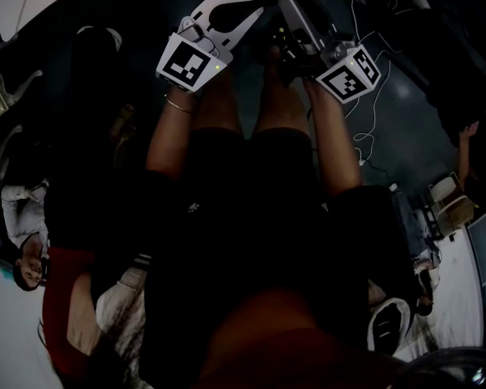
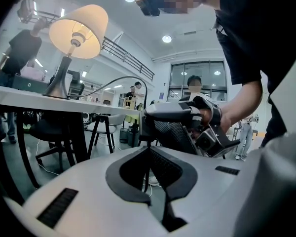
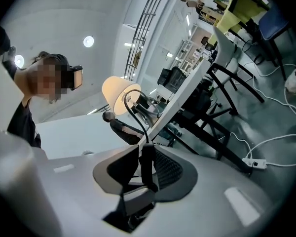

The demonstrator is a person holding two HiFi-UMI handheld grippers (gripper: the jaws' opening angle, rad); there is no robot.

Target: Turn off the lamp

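Observation:
The lamp [image 2: 79,26] stands lit on a white table [image 2: 19,98] at the upper left of the left gripper view; the right gripper view also shows the lamp [image 3: 116,95] glowing. Its black cord [image 2: 133,80] arcs off the table and drops through my left gripper [image 2: 148,149], whose tips close on it. In the right gripper view the cord [image 3: 138,112] runs into a thicker black inline switch [image 3: 148,167] between the pads of my right gripper [image 3: 143,149], with a thin pale gap on one side. The dark head view shows both the left gripper [image 1: 255,8] and the right gripper [image 1: 285,2] held close together.
Black chairs [image 2: 106,125] stand under and beyond the table. A person [image 2: 22,48] stands by the table's far side, and others are further back. A white power strip [image 3: 254,163] with cables lies on the floor.

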